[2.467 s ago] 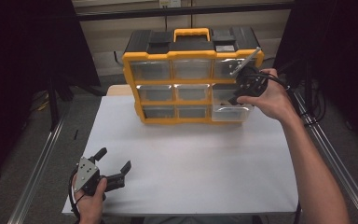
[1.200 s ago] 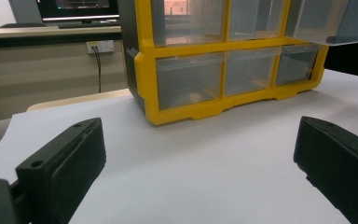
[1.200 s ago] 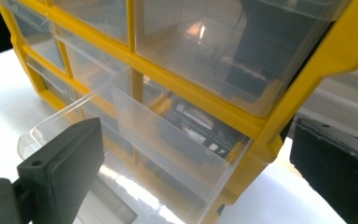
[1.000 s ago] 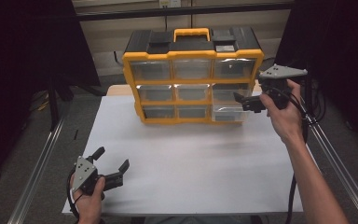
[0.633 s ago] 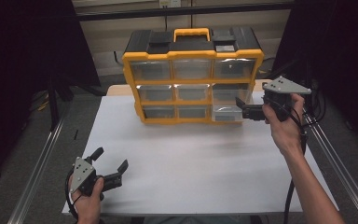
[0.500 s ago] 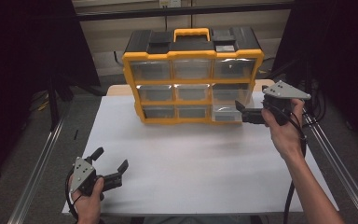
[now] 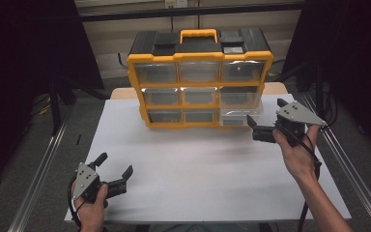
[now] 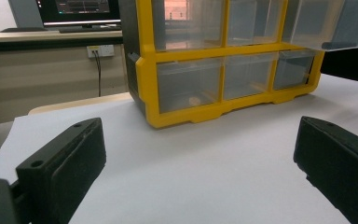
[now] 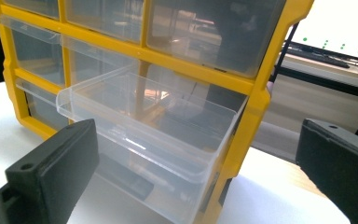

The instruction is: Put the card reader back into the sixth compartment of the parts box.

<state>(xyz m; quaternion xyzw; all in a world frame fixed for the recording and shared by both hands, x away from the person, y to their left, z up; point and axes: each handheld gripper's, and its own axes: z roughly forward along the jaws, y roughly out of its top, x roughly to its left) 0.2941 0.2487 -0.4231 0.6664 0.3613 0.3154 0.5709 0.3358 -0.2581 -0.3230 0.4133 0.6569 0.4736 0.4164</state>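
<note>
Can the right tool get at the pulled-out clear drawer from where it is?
Probably yes. The right tool is open and faces the drawer, which juts out of the yellow cabinet. Nothing stands between them.

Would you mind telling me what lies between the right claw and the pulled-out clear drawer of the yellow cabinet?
Nothing: in the high view only bare white table separates the right claw from the drawer. The right gripper view shows the drawer unobstructed ahead.
</note>
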